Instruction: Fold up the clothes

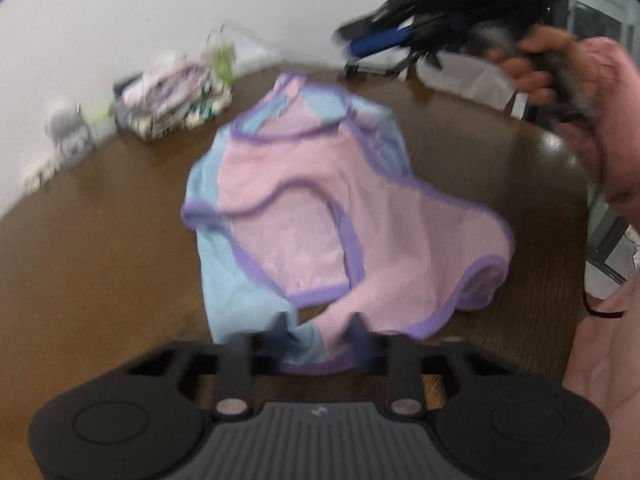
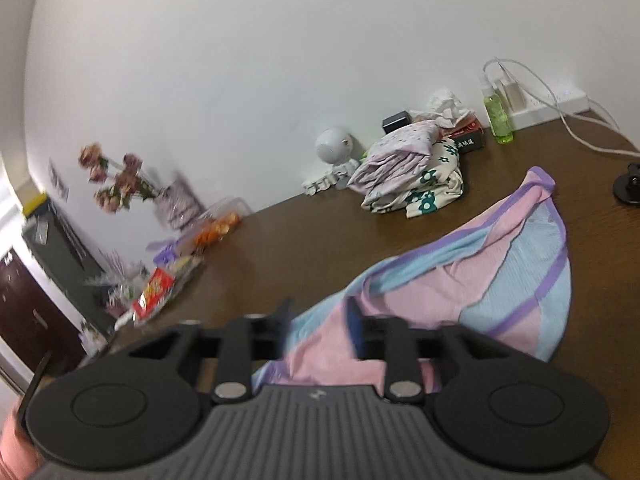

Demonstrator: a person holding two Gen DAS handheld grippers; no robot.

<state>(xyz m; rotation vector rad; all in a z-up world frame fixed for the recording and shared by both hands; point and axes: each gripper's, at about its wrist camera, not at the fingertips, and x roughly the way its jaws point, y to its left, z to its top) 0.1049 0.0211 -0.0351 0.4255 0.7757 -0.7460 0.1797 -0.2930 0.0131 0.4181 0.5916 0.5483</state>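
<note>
Looking along your left tongs (image 1: 318, 326), you have the pink, light-blue and purple-trimmed knit garment (image 1: 320, 208) spread directly ahead on the dark brown wooden bench (image 1: 100, 240). Its long axis runs away from you, from the near hem at the fingertips to the strap end toward the wall. The left tongs stand wide, fingers apart over that near hem, with cloth showing between them; blur hides whether the fingers touch the fabric, and they are not closed on it.

Your right tongs (image 2: 320, 320) also stand wide, set over the garment's edge, with pink and blue cloth lying between and under the fingers. From the left wrist view your right hand (image 1: 532, 72) and its black-and-blue tool (image 1: 400, 36) appear raised beyond the far right corner of the garment, heavily blurred.

The left tongs are nearer the near hem; the right sits nearer the far side. The garment lies partly doubled, with a pink panel over the blue one, which fits either a fold under way or a loose heap being laid out.

Open bench lies to the left of the garment. Farther back, near the wall, sits a stack of folded floral and lilac-print cloths (image 2: 412, 168), well apart. On the right the rounded bench edge (image 1: 568, 160) comes close to the garment, so room is tighter there.
</note>
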